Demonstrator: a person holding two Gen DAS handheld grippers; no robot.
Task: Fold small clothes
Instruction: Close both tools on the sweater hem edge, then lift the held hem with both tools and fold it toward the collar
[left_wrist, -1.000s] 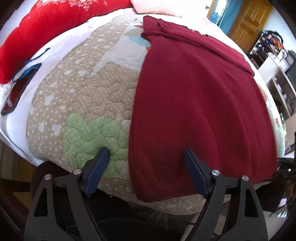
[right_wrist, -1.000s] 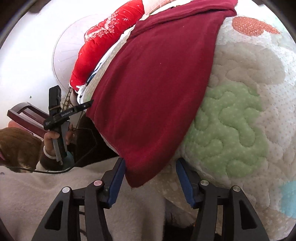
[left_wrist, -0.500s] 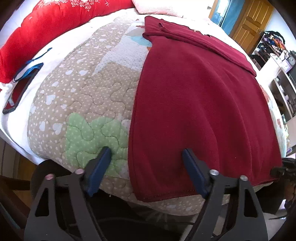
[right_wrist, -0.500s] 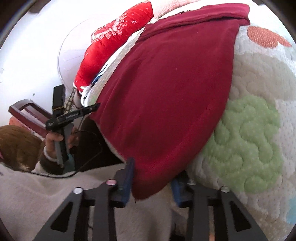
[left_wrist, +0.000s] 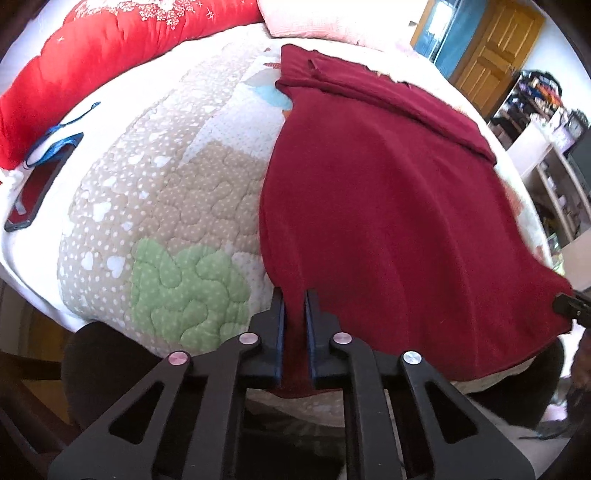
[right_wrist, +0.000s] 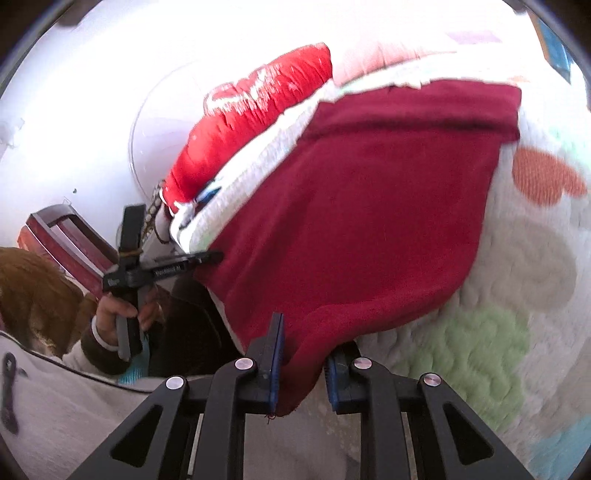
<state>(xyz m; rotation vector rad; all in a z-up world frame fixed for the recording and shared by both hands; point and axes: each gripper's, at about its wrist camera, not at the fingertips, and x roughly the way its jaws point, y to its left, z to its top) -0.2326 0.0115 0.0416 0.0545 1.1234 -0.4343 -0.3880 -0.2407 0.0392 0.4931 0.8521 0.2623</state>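
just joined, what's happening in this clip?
A person is starting to fold a dark red garment spread on a quilted bed cover. The left tool is shut on the garment's near hem at one corner. The right tool has the other near corner between its pads, which are closing on it. The far end of the garment lies flat on the bed. A red pillow and a phone lie off to the side, untouched.

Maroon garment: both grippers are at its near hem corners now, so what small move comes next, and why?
Probably lift both corners together and carry the hem toward the far edge. The left gripper is shut on one near corner of the maroon garment; the right gripper's jaws are closing with the other corner between them. The rest lies flat on the quilt, ready to fold in half.
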